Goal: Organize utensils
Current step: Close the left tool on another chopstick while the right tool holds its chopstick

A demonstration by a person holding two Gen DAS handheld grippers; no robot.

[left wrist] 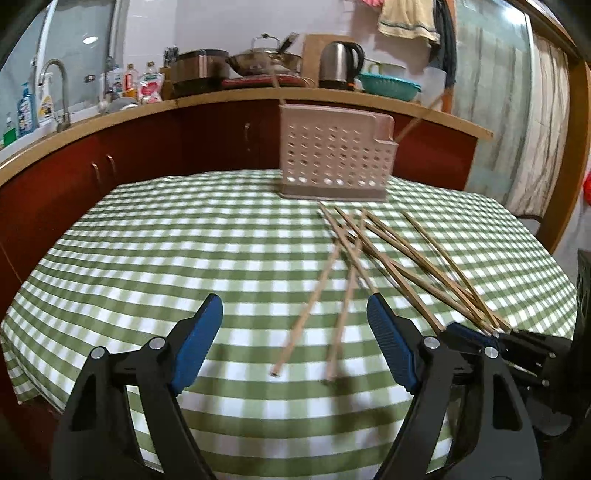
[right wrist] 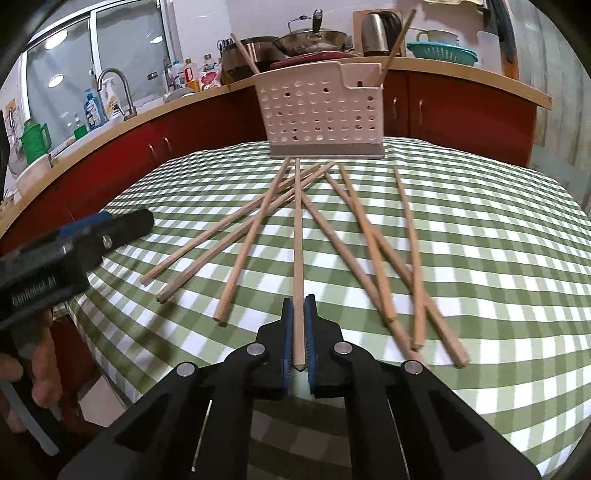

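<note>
Bunch of long wooden chopsticks (right wrist: 332, 236) fanned out on the green-white checked tablecloth (right wrist: 480, 240), just in front of the pinkish perforated plastic utensil holder (right wrist: 323, 110) w/ two sticks already in it. Right gripper (right wrist: 300, 306) clamped on one chopstick (right wrist: 297, 236). Left gripper (left wrist: 295, 314) jaws wide, nothing gripped.

A table (left wrist: 184, 258) with a green checked cloth stood near. Behind it ran red cabinets (left wrist: 147, 147) under a wooden counter (left wrist: 221, 99), with a tap (left wrist: 59, 92) far left and a kettle (left wrist: 338, 64) by the white wall (left wrist: 207, 26).
</note>
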